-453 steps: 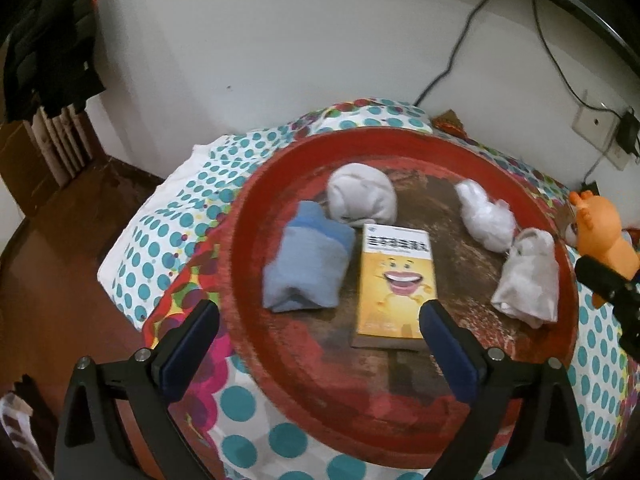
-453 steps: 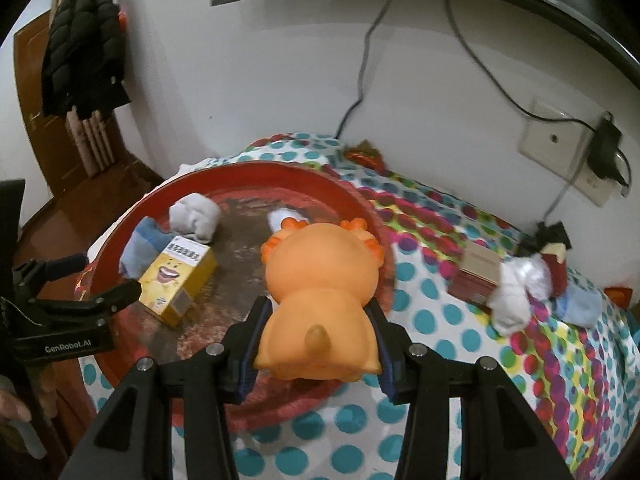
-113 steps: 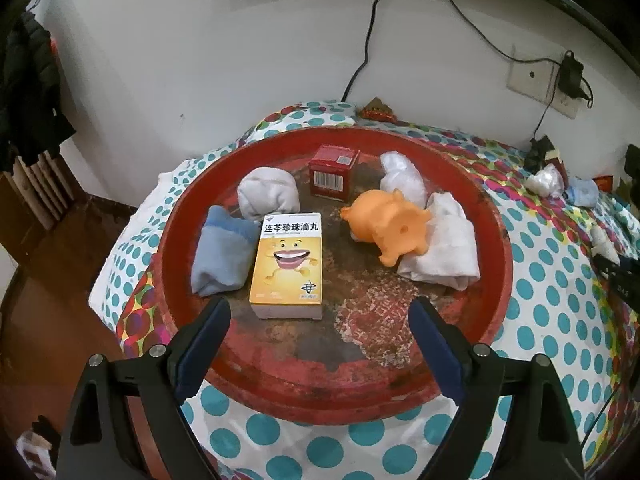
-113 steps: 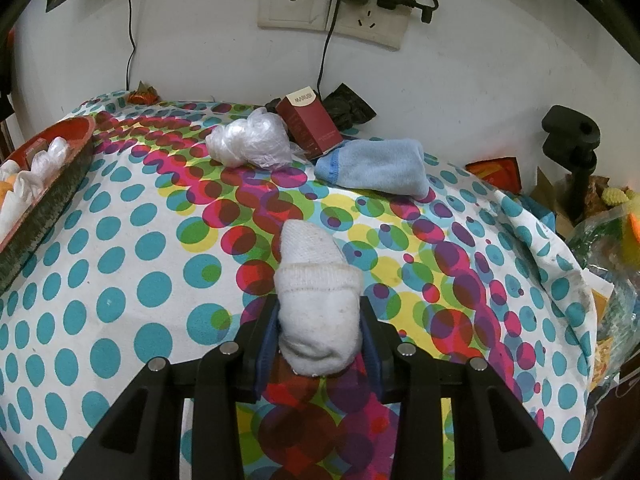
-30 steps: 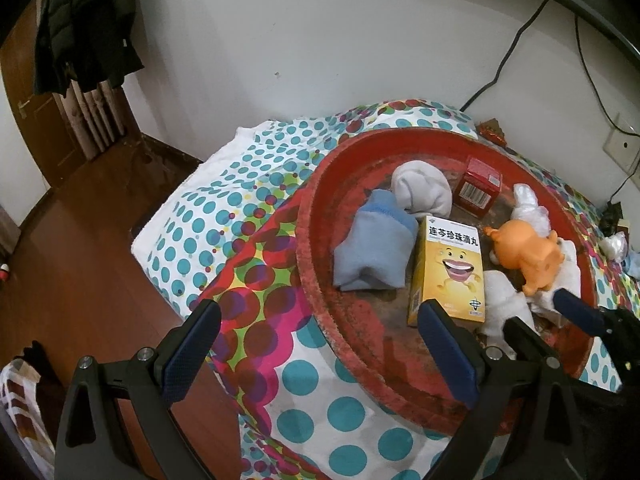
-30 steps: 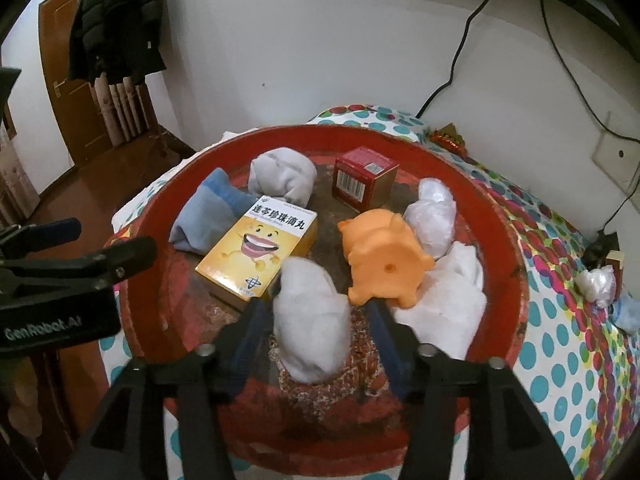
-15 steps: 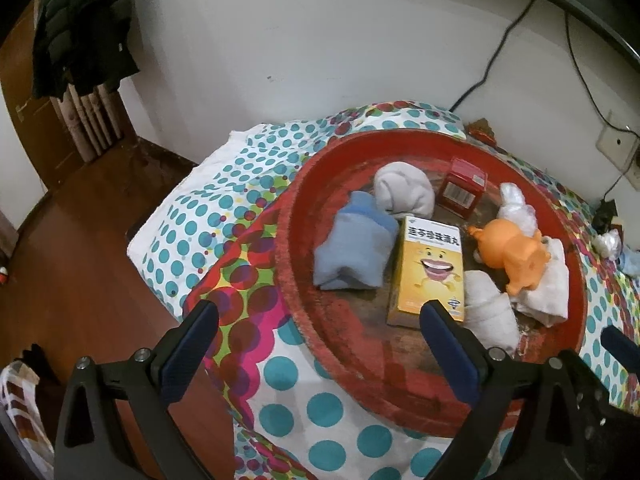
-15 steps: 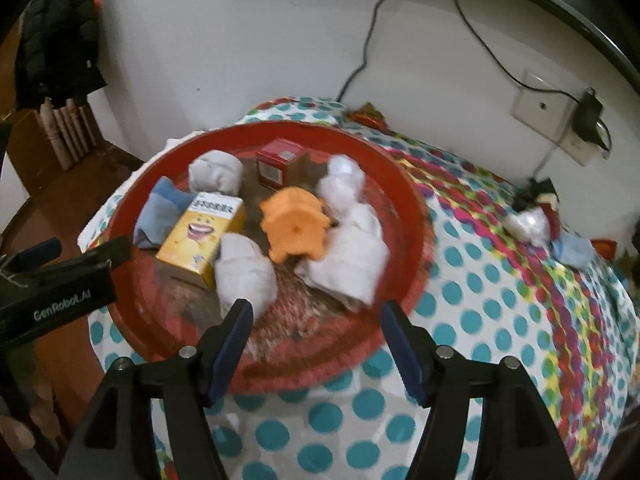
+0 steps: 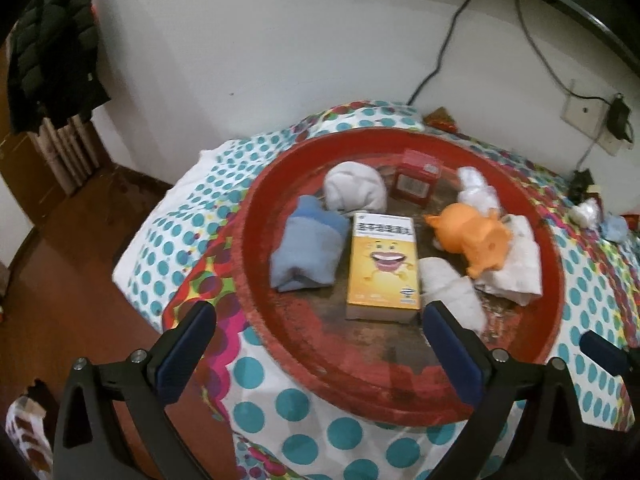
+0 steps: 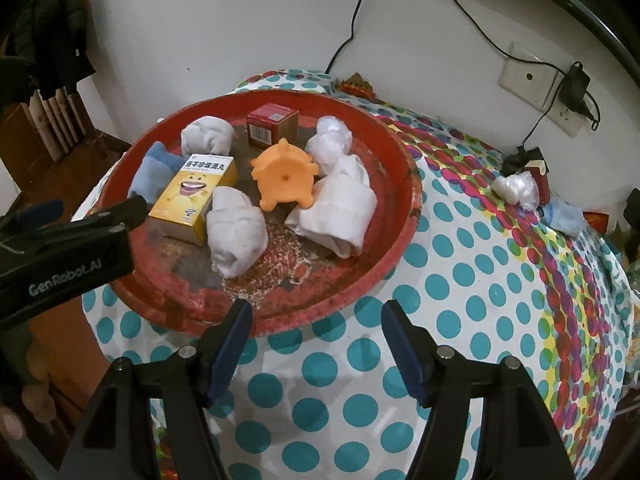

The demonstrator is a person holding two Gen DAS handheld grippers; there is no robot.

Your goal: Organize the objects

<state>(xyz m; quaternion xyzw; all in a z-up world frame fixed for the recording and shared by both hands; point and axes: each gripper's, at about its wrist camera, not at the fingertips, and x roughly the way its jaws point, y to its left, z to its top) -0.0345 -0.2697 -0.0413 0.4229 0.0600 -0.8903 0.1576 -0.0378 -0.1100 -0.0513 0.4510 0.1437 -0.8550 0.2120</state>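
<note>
We see the dotted bench (image 10: 460, 280) carrying a red tray (image 10: 396, 160) at frame centre-left — yellow box (image 10: 192, 196), orange toy (image 10: 284, 176), white socks (image 10: 236, 236), blue sock (image 9: 306, 252), red box (image 10: 270, 124) inside. Right hand-held gripper (image 10: 316, 344), lower centre: spread, having just been opening, empty. Left hand-held gripper (image 9: 316, 354) — spread wide, just opened further, empty.
</note>
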